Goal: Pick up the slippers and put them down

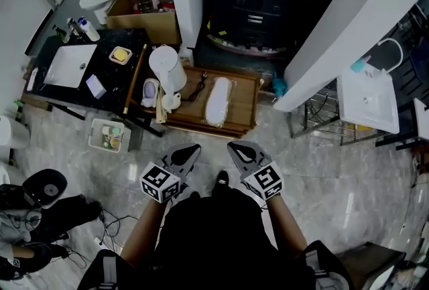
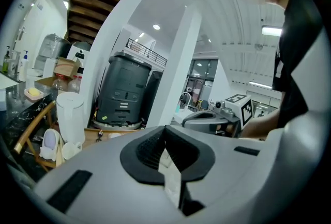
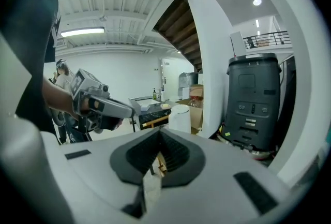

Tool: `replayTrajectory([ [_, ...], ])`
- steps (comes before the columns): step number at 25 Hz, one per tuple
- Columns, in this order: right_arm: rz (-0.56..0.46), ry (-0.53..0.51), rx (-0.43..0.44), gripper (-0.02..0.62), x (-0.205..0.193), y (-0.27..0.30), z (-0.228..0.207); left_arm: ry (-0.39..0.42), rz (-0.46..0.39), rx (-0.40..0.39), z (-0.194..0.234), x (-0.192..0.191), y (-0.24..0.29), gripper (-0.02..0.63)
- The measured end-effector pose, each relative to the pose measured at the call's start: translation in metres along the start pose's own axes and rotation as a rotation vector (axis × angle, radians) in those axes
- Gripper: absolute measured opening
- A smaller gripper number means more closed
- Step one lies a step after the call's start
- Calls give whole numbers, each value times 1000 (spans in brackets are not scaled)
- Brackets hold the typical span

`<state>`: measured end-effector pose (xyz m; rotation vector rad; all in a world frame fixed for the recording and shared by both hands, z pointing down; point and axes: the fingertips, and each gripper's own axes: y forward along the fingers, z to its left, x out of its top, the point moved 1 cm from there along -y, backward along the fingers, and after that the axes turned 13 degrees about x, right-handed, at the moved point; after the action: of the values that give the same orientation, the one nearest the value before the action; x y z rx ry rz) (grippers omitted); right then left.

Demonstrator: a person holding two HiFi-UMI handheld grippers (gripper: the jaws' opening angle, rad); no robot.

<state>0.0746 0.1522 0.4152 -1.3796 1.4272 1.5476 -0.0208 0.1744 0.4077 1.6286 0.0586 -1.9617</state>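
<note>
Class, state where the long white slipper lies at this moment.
In the head view the white slipper lies on the right part of the low wooden platform, just right of the white jug and in front of the dark machine.

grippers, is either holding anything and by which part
Nothing is held. The left gripper and the right gripper are both shut and empty; the white slipper lies on the wooden platform.

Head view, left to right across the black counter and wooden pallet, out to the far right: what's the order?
In order: white basin → yellow soap dish → white jug → white slipper → white sink
</note>
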Motion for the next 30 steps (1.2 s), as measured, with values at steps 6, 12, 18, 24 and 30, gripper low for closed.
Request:
replayTrajectory([
  [6, 17, -13, 65, 8, -1, -2, -28, -25, -18, 56, -2, 11, 22, 12],
  [12, 59, -20, 92, 8, -7, -1, -47, -36, -30, 80, 0, 15, 34, 12],
  [18, 52, -2, 93, 8, -5, 9, -54, -50, -33, 75, 15, 19, 42, 12],
  [24, 53, 9, 53, 8, 1, 25, -66, -51, 0, 42, 36, 24, 54, 12],
  [30, 61, 16, 1, 8, 13, 49, -80, -13, 37, -40, 64, 24, 77, 12],
])
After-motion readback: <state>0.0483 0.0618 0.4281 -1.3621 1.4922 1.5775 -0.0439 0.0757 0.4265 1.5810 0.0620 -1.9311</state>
